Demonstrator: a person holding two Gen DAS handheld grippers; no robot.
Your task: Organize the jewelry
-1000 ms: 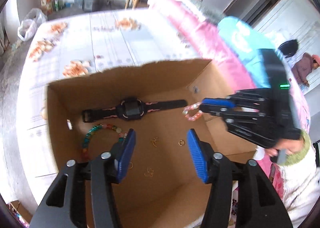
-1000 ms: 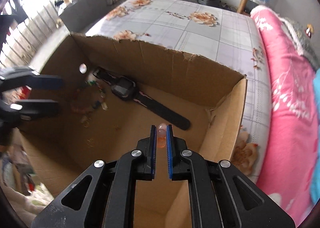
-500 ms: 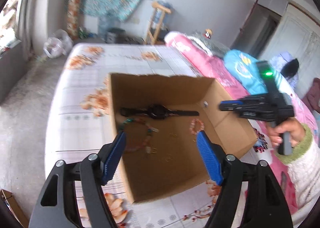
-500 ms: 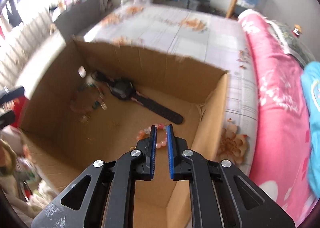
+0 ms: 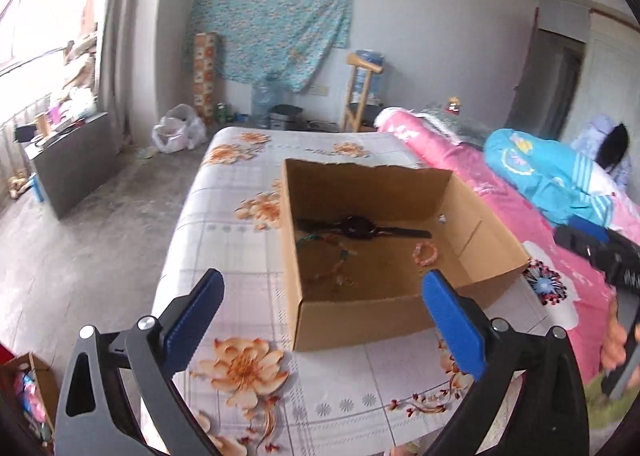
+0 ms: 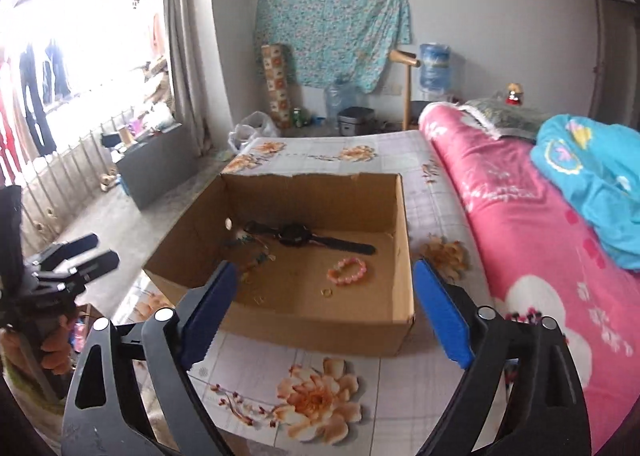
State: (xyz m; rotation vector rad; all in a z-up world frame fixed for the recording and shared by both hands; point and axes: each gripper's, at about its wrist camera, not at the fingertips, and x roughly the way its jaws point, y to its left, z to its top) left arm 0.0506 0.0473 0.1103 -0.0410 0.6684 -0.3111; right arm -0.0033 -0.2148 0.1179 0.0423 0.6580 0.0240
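I'm opening both the left gripper (image 5: 322, 306) and right gripper (image 6: 322, 298) wide, nothing between the jaws, eyeing the light, slippery pink bead bracelet (image 6: 347, 271) at two o'clock in the cardboard box (image 6: 320, 314), best pinched across its strand.

Pretty lived-in bedroom here. The bed has a flowery sheet (image 6: 328, 384) and a pink quilt (image 6: 528, 240) bunched along one side, with a blue jacket (image 6: 592, 176) lying on top of it. A teal patterned cloth (image 5: 272, 16) is hung on the far wall. Below it sit a big water jug (image 6: 340, 100), a rice cooker (image 6: 355, 120) and a white plastic bag (image 5: 176, 130) on the concrete floor. Grey curtain (image 6: 188, 56) by the bright window.
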